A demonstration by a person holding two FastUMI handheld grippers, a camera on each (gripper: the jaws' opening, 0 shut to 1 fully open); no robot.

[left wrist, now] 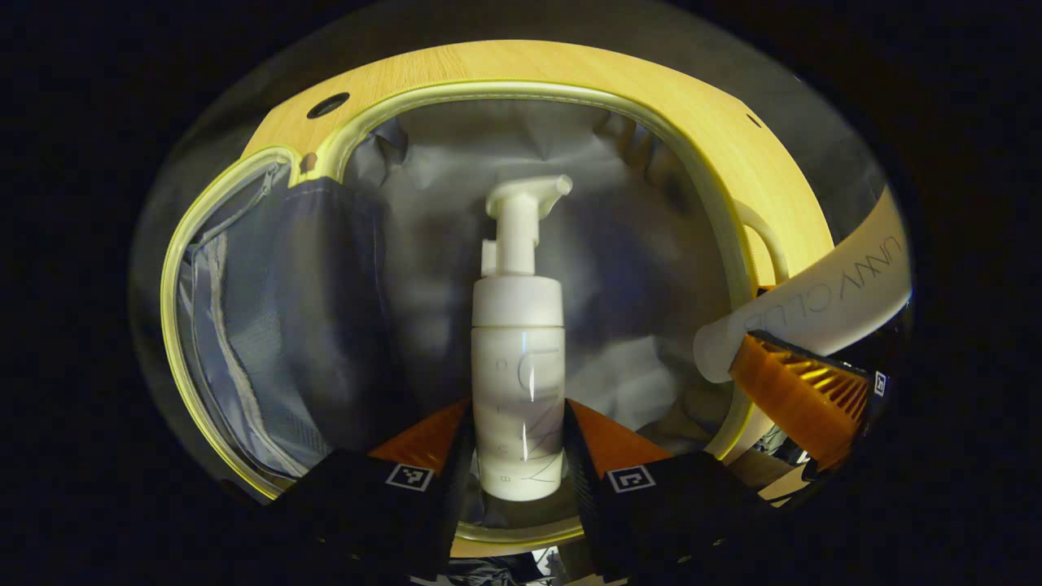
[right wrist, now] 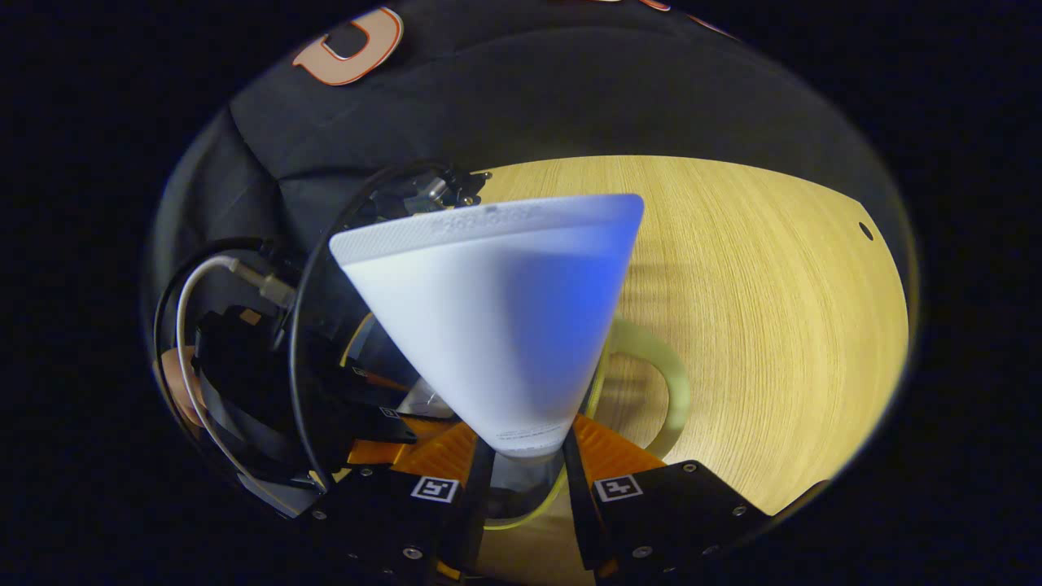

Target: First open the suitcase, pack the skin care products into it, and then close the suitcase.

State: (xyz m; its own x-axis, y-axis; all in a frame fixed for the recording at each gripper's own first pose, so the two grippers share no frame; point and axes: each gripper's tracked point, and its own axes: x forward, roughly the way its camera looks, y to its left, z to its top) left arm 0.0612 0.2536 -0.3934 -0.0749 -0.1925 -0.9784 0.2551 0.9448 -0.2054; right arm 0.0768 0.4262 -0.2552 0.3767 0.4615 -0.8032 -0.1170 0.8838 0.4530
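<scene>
Both grippers held products at the open suitcase (left wrist: 244, 342)

Left gripper (left wrist: 518, 464) clamped the pump bottle (left wrist: 518, 358) above the lining; right gripper (right wrist: 525, 480) gripped the white tube (right wrist: 488, 325), pointing over the table (right wrist: 773, 325).

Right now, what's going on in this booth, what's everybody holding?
A person is packing skin care products into an open suitcase on a wooden table. The left gripper is shut on a white pump bottle, held over the suitcase's grey lined interior. The right gripper is shut on a white tube, held near the suitcase rim by its handle. Neither product has been set down inside yet.
</scene>
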